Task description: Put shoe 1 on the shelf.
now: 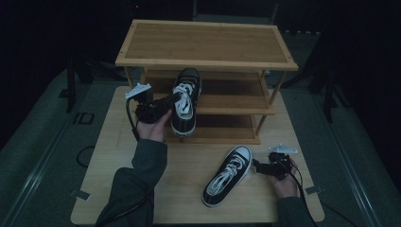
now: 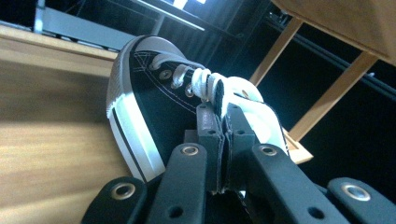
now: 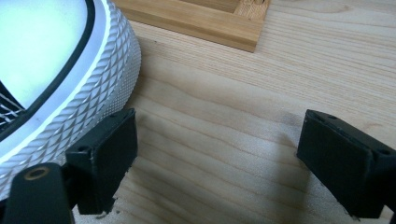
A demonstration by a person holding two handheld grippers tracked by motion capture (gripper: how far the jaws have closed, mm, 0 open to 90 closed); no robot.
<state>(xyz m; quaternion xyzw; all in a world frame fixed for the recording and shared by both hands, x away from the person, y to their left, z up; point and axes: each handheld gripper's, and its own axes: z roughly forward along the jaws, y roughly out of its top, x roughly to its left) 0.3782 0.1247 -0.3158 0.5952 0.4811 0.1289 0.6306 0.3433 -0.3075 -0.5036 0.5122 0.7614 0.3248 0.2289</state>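
Observation:
A black sneaker (image 1: pixel 185 101) with white laces and white sole sits toe-first on the middle shelf of a wooden shoe rack (image 1: pixel 203 45), its heel sticking out over the front edge. My left gripper (image 1: pixel 176 98) is shut on the shoe's tongue. In the left gripper view the jaws (image 2: pixel 223 112) pinch that white-lined tongue, and the sneaker (image 2: pixel 144 107) points away over the shelf board (image 2: pixel 51 140). A second matching sneaker (image 1: pixel 228 176) lies on the table. My right gripper (image 1: pixel 257 166) rests open just right of its toe. The white toe cap (image 3: pixel 79 93) lies beside one jaw of the right gripper (image 3: pixel 219 144).
The rack has a flat top and two lower shelves, and stands at the far half of the light wooden table (image 1: pixel 189 161). Its base rail (image 3: pixel 196 21) lies just beyond the right gripper. Dark floor surrounds the table.

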